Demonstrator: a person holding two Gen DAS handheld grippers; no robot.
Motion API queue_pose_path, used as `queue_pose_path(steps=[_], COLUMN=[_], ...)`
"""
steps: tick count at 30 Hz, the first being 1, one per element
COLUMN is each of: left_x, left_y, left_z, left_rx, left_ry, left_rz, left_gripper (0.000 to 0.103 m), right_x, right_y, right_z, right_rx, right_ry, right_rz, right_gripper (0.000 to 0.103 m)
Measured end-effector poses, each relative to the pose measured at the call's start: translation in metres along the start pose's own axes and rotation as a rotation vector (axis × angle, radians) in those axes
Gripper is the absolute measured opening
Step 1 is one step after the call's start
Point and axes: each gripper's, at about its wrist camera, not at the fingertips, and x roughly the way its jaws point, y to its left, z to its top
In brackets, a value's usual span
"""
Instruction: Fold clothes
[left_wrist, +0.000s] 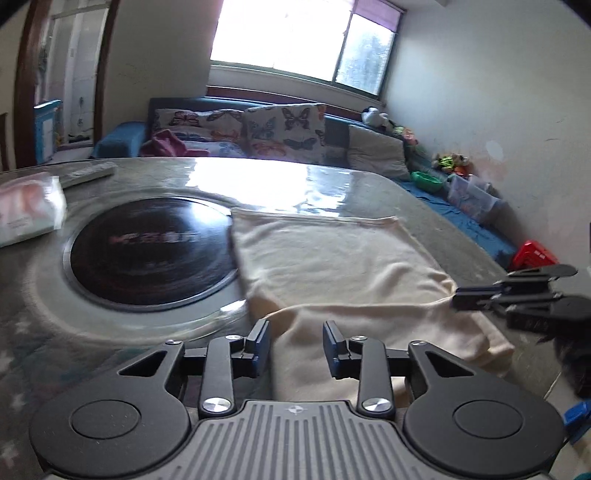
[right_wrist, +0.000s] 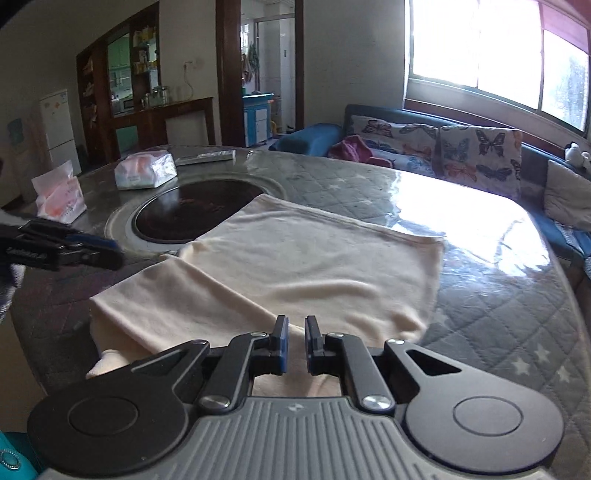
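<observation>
A cream garment lies flat on the table, with one layer folded over along its near side. My left gripper hovers open over the garment's near left part, nothing between its fingers. In the right wrist view the left gripper shows at the left edge, beside the cloth. My right gripper is over the near edge of the garment, its jaws a narrow gap apart and empty. In the left wrist view the right gripper pokes in from the right at the cloth's right corner.
The table has a grey quilted cover under a clear sheet. A round dark hotplate sits beside the garment. Two tissue packs and a remote lie at the far side. A sofa stands behind.
</observation>
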Motion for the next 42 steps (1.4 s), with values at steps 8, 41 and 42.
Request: queue_pose_path(steps=[8, 41, 42], left_x=[0.044, 0.006, 0.002], left_y=[0.001, -0.029, -0.028], left_z=[0.001, -0.033, -0.033], left_rx=[-0.020, 0.260, 0.272], left_ry=[0.047, 0.063, 0.059], left_rz=[-0.016, -0.004, -0.001], left_gripper=[0.026, 0.027, 0.027], right_x=[0.015, -0.018, -0.020], right_y=[-0.006, 0.011, 0.011], right_z=[-0.015, -0.042, -0.041], right_rx=[0.024, -0.066, -0.068], right_ry=[0.034, 0.054, 0.052], right_rz=[-0.019, -0.008, -0.008], right_gripper=[0.008, 0.019, 0.019])
